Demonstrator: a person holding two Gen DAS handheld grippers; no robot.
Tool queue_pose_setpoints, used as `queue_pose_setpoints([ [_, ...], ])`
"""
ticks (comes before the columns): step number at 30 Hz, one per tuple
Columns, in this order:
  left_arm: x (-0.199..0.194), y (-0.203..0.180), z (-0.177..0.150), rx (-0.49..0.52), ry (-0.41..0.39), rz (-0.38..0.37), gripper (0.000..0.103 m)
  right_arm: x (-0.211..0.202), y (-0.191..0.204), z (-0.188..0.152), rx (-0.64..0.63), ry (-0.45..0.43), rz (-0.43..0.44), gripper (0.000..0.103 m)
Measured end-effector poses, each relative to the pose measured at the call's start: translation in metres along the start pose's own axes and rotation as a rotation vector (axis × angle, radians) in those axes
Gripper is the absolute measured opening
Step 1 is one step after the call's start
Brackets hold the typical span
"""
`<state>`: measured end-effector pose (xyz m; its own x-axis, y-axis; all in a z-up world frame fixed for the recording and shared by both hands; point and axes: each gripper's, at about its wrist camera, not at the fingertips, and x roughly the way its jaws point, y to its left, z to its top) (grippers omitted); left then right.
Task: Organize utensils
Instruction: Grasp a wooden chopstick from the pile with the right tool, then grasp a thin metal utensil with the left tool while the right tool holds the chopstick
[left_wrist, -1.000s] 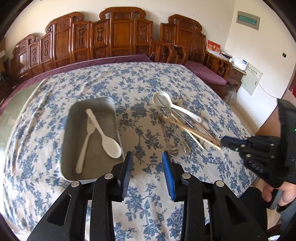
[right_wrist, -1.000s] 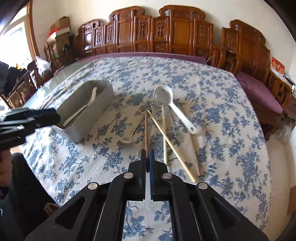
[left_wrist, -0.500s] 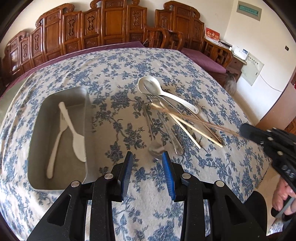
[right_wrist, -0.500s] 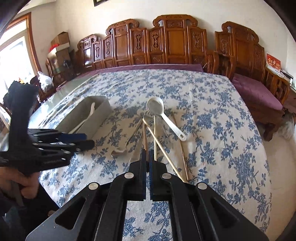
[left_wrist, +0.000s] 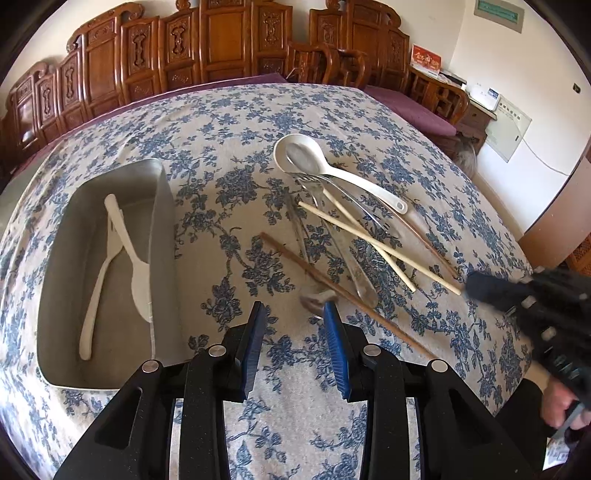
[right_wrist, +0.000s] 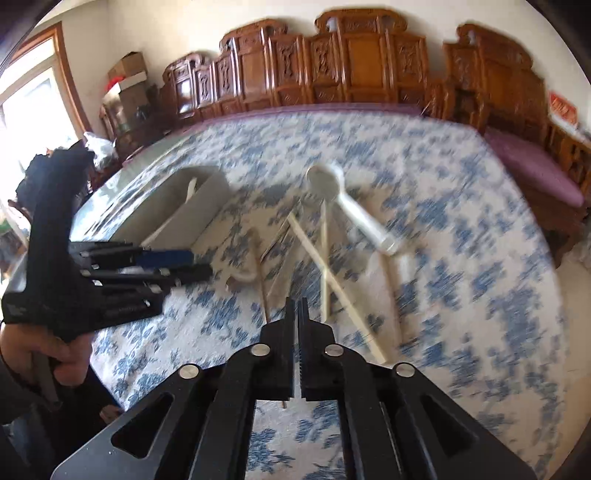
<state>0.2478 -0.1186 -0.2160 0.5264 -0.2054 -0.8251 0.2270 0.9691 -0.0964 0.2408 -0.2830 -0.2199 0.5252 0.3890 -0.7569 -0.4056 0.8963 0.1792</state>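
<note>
1. Carved wooden chairs (left_wrist: 221, 40) line the far wall behind a bench covered in a blue-flowered cloth (left_wrist: 229, 122).
2. On that cloth lies a loose heap of utensils: a white ladle (left_wrist: 332, 171) with its bowl toward the chairs, metal forks (left_wrist: 314, 184) and spoons crossing beneath it, and pale chopsticks (left_wrist: 376, 247) laid diagonally over them.
3. One dark brown chopstick (left_wrist: 332, 284) slants from the middle of the bench toward the near edge, its near end between the tips of the right gripper (right_wrist: 298, 306), which is clamped tight on it.
4. Left of the heap sits a grey metal tray (left_wrist: 162, 229); inside lie a white plastic fork (left_wrist: 98, 284) and a white plastic spoon (left_wrist: 138, 273), crossing each other.
5. Between tray and heap, low over the cloth, hovers the left gripper (left_wrist: 295, 321), its blue-padded jaws spread apart and holding nothing.
6. Motion blur smears the right wrist view.
</note>
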Motion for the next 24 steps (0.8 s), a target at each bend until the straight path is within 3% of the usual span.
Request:
queue_pose_setpoints([
  [2, -0.005, 0.006, -0.003, -0.008, -0.006, -0.002, 0.031, 0.008, 0.008, -0.005, -0.02, 0.028, 0.021, 0.03],
  [7, -0.011, 0.016, -0.007, -0.018, -0.01, -0.003, 0.031, 0.035, 0.033, -0.011, -0.1, 0.119, 0.007, 0.033],
  [12, -0.017, 0.021, -0.008, -0.024, -0.019, -0.005, 0.031, 0.056, 0.039, -0.017, -0.148, 0.151, -0.046, 0.02],
  [14, -0.017, 0.021, -0.008, -0.026, -0.019, -0.005, 0.031, 0.057, 0.038, -0.015, -0.154, 0.15, -0.067, 0.006],
  [18, -0.015, 0.02, -0.007, -0.022, -0.015, -0.007, 0.031, 0.053, 0.034, -0.016, -0.139, 0.138, -0.049, 0.006],
  [24, -0.005, 0.007, -0.001, 0.006, -0.016, -0.01, 0.031, 0.014, 0.018, 0.006, -0.074, 0.028, -0.036, 0.006],
])
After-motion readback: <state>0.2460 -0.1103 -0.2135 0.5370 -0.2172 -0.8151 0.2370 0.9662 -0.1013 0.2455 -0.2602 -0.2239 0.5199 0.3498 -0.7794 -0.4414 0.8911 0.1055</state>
